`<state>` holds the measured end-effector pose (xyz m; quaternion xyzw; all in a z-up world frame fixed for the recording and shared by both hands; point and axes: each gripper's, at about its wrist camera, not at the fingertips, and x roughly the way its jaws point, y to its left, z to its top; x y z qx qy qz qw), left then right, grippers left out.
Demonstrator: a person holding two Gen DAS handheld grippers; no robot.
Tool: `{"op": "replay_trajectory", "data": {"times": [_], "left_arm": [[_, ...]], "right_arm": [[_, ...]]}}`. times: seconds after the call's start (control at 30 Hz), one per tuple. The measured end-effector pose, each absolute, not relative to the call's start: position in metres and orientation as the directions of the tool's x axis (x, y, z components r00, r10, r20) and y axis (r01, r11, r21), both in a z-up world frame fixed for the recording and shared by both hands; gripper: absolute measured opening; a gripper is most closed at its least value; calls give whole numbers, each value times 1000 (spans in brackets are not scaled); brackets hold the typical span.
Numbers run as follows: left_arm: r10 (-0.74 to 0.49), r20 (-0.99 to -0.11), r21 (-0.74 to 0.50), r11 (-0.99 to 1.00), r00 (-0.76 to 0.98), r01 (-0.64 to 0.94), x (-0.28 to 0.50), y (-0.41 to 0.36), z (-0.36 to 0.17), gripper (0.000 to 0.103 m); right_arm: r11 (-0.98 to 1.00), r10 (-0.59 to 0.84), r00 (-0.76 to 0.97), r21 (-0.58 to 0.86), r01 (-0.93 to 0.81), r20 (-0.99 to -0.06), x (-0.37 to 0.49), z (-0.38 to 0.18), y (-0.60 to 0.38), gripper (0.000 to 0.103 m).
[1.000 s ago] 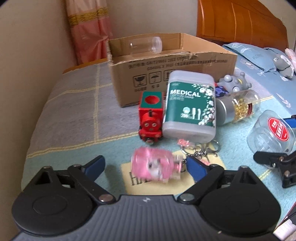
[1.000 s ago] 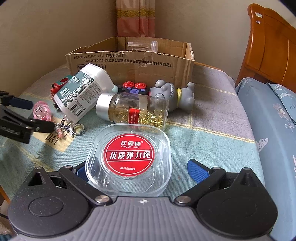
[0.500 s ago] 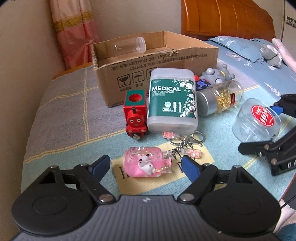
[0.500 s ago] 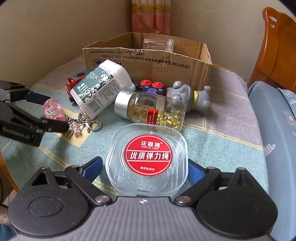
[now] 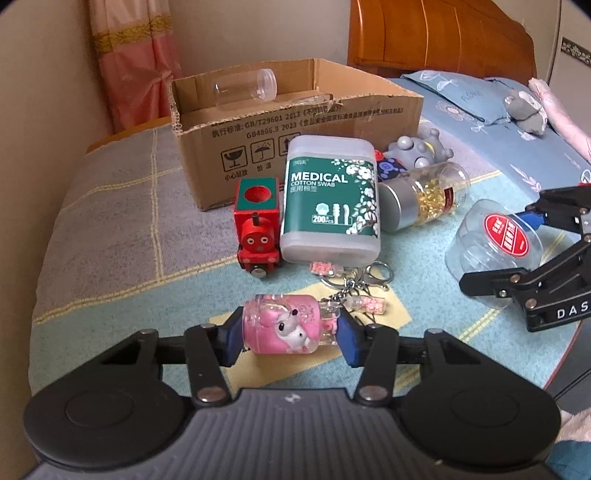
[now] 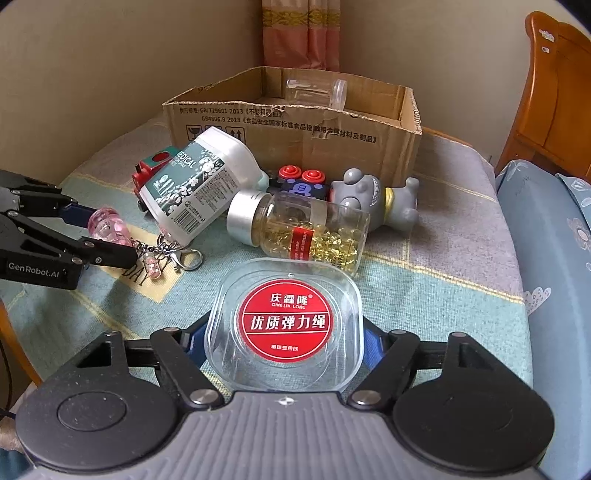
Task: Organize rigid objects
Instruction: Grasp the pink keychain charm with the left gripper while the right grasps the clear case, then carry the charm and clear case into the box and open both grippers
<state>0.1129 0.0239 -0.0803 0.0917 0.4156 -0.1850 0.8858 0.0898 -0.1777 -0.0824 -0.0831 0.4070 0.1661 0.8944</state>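
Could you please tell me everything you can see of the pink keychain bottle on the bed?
The pink keychain bottle is a small clear-plastic capsule filled with pink, holding a white and pink animal figure. It lies on its side on the teal bedspread, over a yellow patch. The left hand-held gripper has its blue pads closed on both ends. A chain of metal rings, a clasp and tiny pink-filled vials trails from its neck.

From where I sit, plain beige walls meet in a corner at twelve o'clock, where a pink curtain with a yellow patterned band hangs. The worktop wears a cloth of grey and pale teal squares with yellow lines. At two o'clock stands a carved orange-brown wooden headboard, and below it a bed with blue floral bedding. Soft, even daylight fills the room.
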Motion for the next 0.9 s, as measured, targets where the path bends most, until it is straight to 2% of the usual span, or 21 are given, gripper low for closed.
{"op": "replay_trajectory", "data": {"times": [0.43,0.9], "left_arm": [[-298,-790,33,853,536,521,102,17,-41,49],[-327,-754,77,817,569,572,110,10,21,49]], "right_arm": [[892,303,576,14,-451,-759,83,-52,-184,80],[862,366,625,-3,-508,-690,96,-1,-193,80]]}}
